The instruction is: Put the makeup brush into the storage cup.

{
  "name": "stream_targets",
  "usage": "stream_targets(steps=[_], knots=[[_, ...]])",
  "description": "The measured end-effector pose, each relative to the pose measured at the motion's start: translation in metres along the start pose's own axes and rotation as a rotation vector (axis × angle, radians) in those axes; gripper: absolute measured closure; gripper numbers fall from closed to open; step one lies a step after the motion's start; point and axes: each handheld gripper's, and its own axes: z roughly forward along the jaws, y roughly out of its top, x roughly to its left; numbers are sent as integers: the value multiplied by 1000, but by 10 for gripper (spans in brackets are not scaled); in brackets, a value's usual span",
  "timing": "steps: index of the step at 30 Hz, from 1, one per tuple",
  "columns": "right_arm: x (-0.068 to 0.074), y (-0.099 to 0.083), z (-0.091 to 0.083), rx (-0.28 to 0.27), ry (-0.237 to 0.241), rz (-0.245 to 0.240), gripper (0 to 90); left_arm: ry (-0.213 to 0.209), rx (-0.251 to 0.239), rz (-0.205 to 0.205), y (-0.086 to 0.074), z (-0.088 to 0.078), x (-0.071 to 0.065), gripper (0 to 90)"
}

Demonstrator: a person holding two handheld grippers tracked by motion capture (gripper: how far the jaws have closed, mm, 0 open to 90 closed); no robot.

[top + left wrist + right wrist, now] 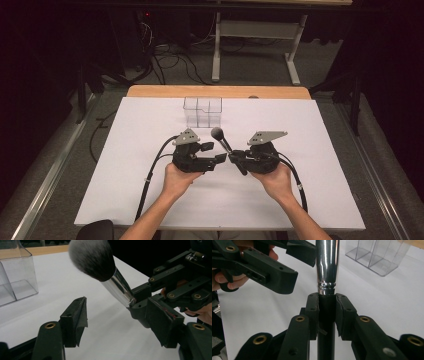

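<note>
right gripper (239,159) fingers clamping makeup brush (223,141) handle | left gripper (216,152) fingers gaping, holding nothing | advice: be closing squarely on ferrule before releasing

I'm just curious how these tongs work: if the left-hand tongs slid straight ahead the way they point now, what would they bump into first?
Probably the makeup brush with a chrome ferrule and dark bristles, gripped by the right tongs. It slants across the open left tongs, though depth is hard to judge.

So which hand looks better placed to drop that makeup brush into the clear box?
Probably the right: the right claw is shut on the makeup brush handle, while the left claw is open beside it.
</note>
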Motion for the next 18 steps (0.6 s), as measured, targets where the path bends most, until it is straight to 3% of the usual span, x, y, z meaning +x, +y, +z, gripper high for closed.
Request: stream_targets(steps=[18], knots=[[11,2,10,7,18,-26,766,-26,-16,-43,1,0,2,468]])
